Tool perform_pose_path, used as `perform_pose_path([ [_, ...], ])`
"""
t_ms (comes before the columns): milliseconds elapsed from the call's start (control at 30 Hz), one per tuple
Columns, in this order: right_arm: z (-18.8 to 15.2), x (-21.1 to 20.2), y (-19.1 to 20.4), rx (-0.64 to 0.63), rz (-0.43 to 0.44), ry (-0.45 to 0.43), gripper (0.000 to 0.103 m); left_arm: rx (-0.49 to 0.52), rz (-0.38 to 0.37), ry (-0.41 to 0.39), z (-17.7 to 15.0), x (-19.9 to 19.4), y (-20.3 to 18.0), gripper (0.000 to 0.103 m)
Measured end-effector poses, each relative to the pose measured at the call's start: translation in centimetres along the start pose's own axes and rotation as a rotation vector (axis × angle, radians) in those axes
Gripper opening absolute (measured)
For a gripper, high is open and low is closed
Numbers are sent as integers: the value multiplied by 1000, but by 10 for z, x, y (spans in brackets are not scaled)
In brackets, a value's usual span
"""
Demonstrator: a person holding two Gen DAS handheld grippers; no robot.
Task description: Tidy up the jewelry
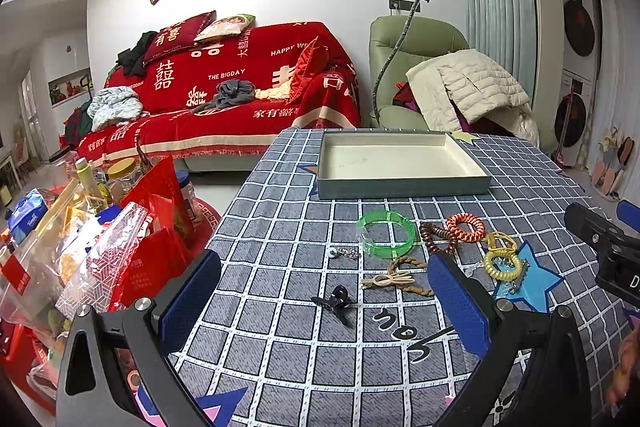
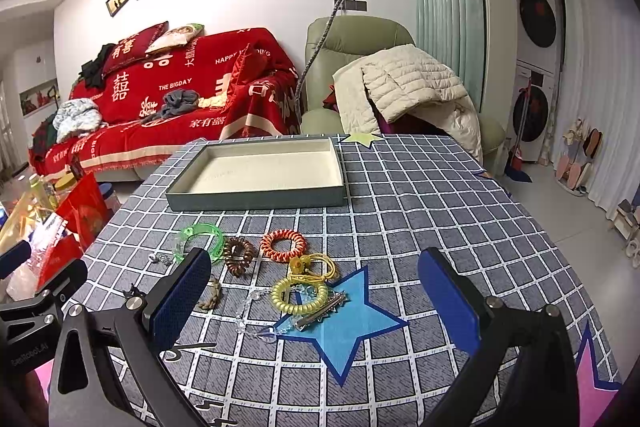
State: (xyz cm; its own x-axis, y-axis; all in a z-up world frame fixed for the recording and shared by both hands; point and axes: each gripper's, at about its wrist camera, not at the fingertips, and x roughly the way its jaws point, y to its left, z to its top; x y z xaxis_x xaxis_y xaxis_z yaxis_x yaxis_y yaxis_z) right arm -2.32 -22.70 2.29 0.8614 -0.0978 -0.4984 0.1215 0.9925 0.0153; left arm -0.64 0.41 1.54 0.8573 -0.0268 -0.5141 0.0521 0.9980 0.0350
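An empty grey tray [image 1: 404, 187] [image 2: 256, 201] with a cream lining sits at the far side of the checked tablecloth. In front of it lie a green bangle [image 1: 387, 233] [image 2: 200, 241], a brown coil tie [image 2: 239, 254], an orange coil tie [image 1: 465, 227] [image 2: 283, 245], a yellow coil tie [image 1: 503, 265] [image 2: 299, 294], a braided cord [image 1: 400, 277], a black hair clip [image 1: 335, 301] and a silver clip [image 2: 322, 313]. My left gripper [image 1: 326, 301] is open, low over the black clip. My right gripper [image 2: 316, 301] is open over the yellow tie.
Bags, jars and red packets [image 1: 100, 227] crowd the floor left of the table. A red sofa [image 1: 240, 87] and a green armchair with a white jacket [image 2: 400, 87] stand behind. The tablecloth [image 2: 440, 207] stretches right of the jewelry.
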Motion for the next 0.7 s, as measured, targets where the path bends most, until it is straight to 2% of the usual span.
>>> perform_pose_path([
  [700,2,-2,1,7,3,-7,103,-6,-2,-13,4,-6,-1,103],
])
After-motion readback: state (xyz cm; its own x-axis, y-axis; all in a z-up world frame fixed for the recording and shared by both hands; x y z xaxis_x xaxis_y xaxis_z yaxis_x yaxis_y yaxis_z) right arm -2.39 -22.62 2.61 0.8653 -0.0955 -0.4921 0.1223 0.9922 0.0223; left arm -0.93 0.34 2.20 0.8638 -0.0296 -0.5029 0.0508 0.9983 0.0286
